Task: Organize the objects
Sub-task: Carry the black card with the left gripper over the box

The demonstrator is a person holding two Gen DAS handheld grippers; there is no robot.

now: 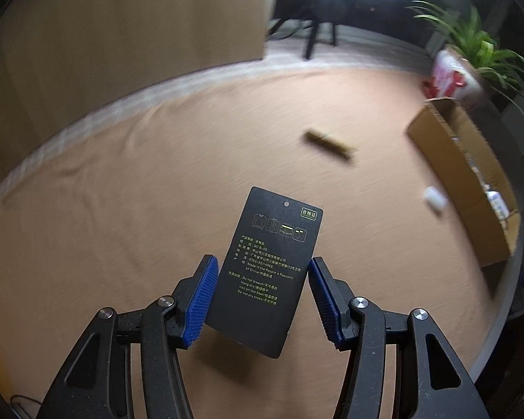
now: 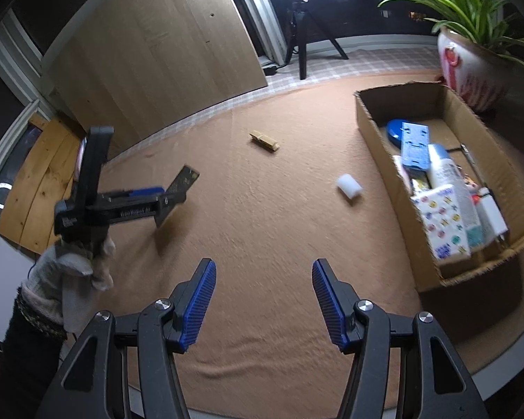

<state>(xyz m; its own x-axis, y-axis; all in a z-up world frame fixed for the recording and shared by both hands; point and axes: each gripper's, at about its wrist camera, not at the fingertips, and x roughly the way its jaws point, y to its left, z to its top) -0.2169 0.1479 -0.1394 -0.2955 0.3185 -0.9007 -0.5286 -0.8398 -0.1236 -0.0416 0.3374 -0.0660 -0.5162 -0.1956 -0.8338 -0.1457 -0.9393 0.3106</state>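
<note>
My left gripper (image 1: 262, 262) is shut on a black clothing tag (image 1: 272, 255) with green print, its blue pads (image 1: 201, 296) pressing the tag's two long edges. The right wrist view shows the tag (image 2: 184, 182) held clear above the tan cloth by the left gripper (image 2: 171, 195), carried by a gloved hand (image 2: 73, 265). My right gripper (image 2: 262, 265) stands open over the cloth with nothing between its fingers. A wooden clothespin (image 2: 264, 140) and a small white roll (image 2: 349, 185) lie on the cloth. At the right stands an open cardboard box (image 2: 377, 139) holding several items.
A potted plant (image 2: 471, 76) stands behind the box. A large wooden board (image 2: 157, 52) leans at the back left, with a black tripod (image 2: 302, 45) beyond the cloth. A wooden crate top (image 2: 42, 174) sits at the far left. The cloth's edge runs along the bottom right.
</note>
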